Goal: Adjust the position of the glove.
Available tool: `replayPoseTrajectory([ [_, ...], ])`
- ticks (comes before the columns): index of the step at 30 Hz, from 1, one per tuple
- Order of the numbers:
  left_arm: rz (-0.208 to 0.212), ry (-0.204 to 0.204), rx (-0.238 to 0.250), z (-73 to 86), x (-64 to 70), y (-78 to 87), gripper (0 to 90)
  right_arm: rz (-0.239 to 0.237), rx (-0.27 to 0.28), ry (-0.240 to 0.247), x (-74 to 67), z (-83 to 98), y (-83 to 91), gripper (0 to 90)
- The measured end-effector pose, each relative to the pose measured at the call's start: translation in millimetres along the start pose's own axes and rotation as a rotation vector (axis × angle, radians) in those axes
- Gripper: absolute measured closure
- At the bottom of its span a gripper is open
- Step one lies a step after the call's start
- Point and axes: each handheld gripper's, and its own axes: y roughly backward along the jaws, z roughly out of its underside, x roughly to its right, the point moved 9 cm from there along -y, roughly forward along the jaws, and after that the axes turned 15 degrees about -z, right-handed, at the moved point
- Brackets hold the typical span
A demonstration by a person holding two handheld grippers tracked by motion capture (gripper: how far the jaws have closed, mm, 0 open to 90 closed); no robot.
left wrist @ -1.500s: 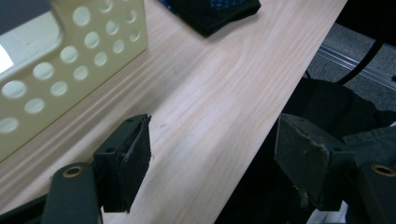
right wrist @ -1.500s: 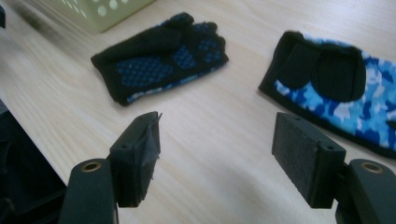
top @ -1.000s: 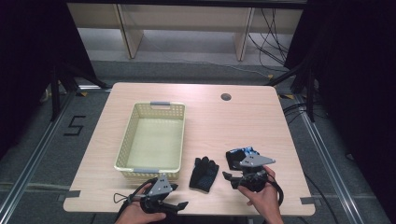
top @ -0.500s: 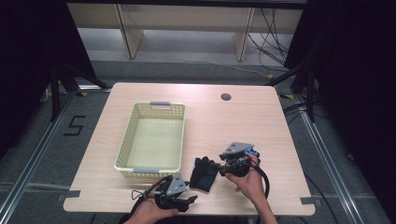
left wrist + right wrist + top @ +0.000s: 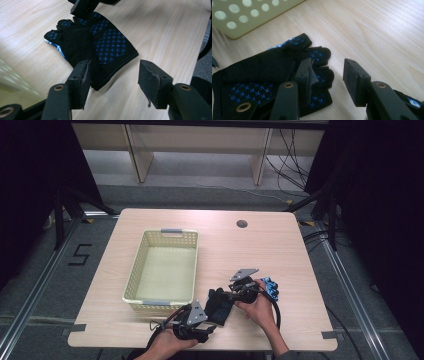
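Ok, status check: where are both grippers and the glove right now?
Left gripper open, jaws closing in at glove cuff edge. Right gripper open, closing over its finger end. Glove flat on table, second glove by right hand. Basket clear, nothing blocking.

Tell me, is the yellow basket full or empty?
Empty. The pale yellow plastic basket shows a bare floor in the high view; the black glove with blue dots lies outside on the table.
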Motion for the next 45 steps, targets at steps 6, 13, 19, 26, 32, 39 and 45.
replayPoseTrajectory([
  [6, 0.004, -0.002, -0.01, -2.2, 3.3, -4.4, 42.2, -0.007, -0.009, -0.012, 2.7, 1.3, -3.5, 60.4],
  [13, -0.026, -0.063, -0.036, 4.1, 0.3, -14.1, 41.4, -0.015, -0.019, -0.023, 3.3, 4.2, -8.1, 60.7],
  [19, -0.028, -0.075, -0.013, 4.0, 2.1, -14.9, 51.2, -0.033, 0.001, -0.033, 0.3, 5.0, -9.3, 68.9],
  [26, -0.032, -0.128, 0.0, 3.2, 0.1, -13.1, 76.0, -0.048, -0.021, -0.054, -6.1, 7.9, -4.7, 86.2],
  [32, -0.038, -0.138, 0.022, -2.3, -3.2, -7.0, 85.2, -0.044, 0.028, -0.04, -11.8, 5.8, 5.0, 89.1],
  [39, -0.037, -0.192, 0.076, -10.9, -4.7, 4.3, 85.5, -0.056, 0.103, -0.048, -32.3, 9.9, 37.0, 89.3],
  [45, -0.031, -0.274, 0.093, -9.2, -1.4, 3.1, 85.4, -0.032, 0.164, -0.086, -50.9, 29.7, 57.8, 89.3],
])
